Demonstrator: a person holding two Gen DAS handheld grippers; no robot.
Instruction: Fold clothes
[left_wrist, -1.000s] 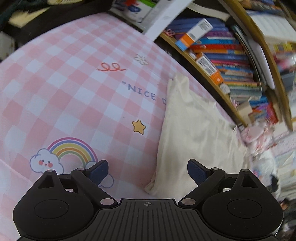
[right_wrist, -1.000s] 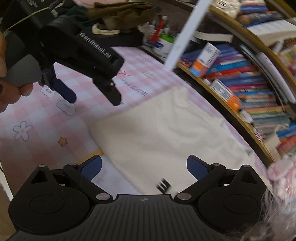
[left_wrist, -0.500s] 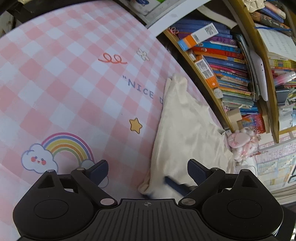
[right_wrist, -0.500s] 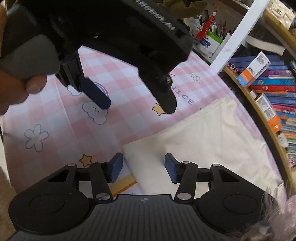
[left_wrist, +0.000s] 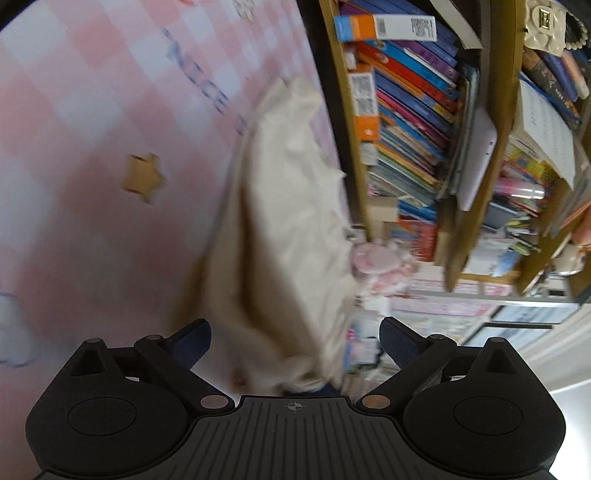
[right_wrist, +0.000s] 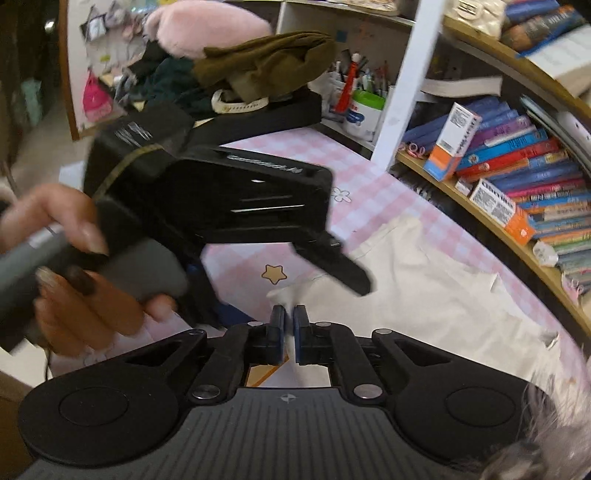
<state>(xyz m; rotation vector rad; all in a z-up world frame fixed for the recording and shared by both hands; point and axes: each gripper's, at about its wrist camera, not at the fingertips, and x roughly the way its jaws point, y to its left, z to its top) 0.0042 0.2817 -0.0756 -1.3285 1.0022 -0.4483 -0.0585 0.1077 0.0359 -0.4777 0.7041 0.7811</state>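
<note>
Between closed right jaws, cream garment (right_wrist: 436, 295) corner.

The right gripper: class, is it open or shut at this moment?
Shut. The right gripper has its blue pads nearly touching, pinching the corner of the cream garment.

We see a cream garment (right_wrist: 436, 291) of matt woven cloth, softly creased, with frayed-looking edges. It lies on a tabletop (left_wrist: 81, 122) covered in a smooth pink-and-white checked sheet with printed pictures. The right gripper (right_wrist: 289, 325) is matt black plastic with ribbed housing, small metal pivot pins and blue rubbery pads (right_wrist: 301, 321) pressed onto the cloth. The left gripper (left_wrist: 295, 341) shows the same matt black plastic and textured blue pads (left_wrist: 400, 345). Beside the tabletop, a wooden bookshelf (right_wrist: 491, 221) holds glossy paper-covered books (right_wrist: 517, 155). Behind, an olive cloth (right_wrist: 266, 62) looks thick and matt.
</note>
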